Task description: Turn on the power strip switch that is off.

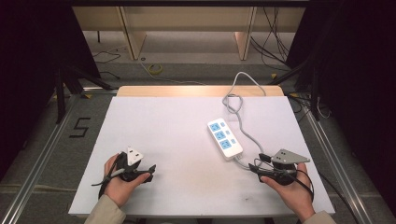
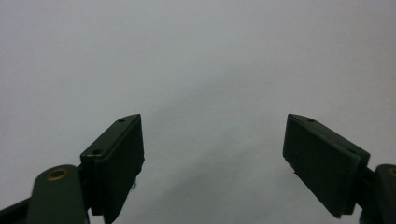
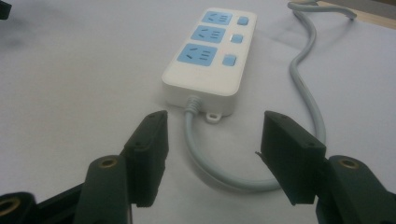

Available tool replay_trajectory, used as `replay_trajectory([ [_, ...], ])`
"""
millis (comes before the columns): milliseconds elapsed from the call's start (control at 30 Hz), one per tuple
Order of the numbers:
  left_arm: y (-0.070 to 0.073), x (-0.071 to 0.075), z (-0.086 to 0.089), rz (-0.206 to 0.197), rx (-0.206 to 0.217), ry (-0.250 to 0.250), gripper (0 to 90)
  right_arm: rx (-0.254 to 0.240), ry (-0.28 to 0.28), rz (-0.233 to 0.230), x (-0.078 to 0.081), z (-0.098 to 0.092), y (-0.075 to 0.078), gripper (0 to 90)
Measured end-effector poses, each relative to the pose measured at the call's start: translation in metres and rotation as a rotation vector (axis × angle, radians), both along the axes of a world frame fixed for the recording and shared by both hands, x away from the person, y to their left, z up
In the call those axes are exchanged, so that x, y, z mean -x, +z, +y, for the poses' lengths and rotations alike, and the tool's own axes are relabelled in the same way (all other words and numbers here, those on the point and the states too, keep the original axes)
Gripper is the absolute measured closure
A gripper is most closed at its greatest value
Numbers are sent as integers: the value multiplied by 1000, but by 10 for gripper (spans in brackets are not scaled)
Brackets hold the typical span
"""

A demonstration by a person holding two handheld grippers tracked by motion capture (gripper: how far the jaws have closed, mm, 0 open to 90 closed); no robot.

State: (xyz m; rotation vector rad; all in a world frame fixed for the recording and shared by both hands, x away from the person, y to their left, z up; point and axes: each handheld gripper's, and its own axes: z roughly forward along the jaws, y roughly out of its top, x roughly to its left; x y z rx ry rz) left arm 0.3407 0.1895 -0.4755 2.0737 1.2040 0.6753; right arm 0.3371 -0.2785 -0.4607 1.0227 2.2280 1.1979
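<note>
The right gripper [image 3: 212, 151] holds its flat black jaws wide and empty just short of the smooth white rounded power strip [image 3: 210, 58], whose grey cable [image 3: 219, 175] curves between them over the matte white tabletop [image 1: 163, 121], while the left gripper [image 2: 212, 161], well apart from the strip, seemingly gapes empty too.

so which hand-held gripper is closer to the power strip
Right. The right hand-held gripper sits just off the near end of the power strip, jaws open toward it. The left hand-held gripper is far across the table on the left side.
</note>
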Motion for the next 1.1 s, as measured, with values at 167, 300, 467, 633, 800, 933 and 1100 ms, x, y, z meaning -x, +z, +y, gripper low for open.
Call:
replay_trajectory([
  [167,-1,0,-1,-2,4,-2,204,37,-8,14,-1,1,2,446],
  [300,0,0,-2,-2,1,-3,203,94,-3,25,-3,3,3,499],
  [467,0,-1,-3,-8,2,-4,203,119,11,42,-6,5,8,559],
  [633,0,-2,-3,-14,5,-5,202,170,57,76,-11,6,18,782],
  [800,0,-2,-4,-17,4,-6,201,197,61,107,-15,11,22,895],
  [933,1,-1,-3,-17,9,-2,201,230,68,154,-23,19,27,900],
  [1100,1,-1,-3,-26,8,6,199,244,58,206,-32,26,33,900],
])
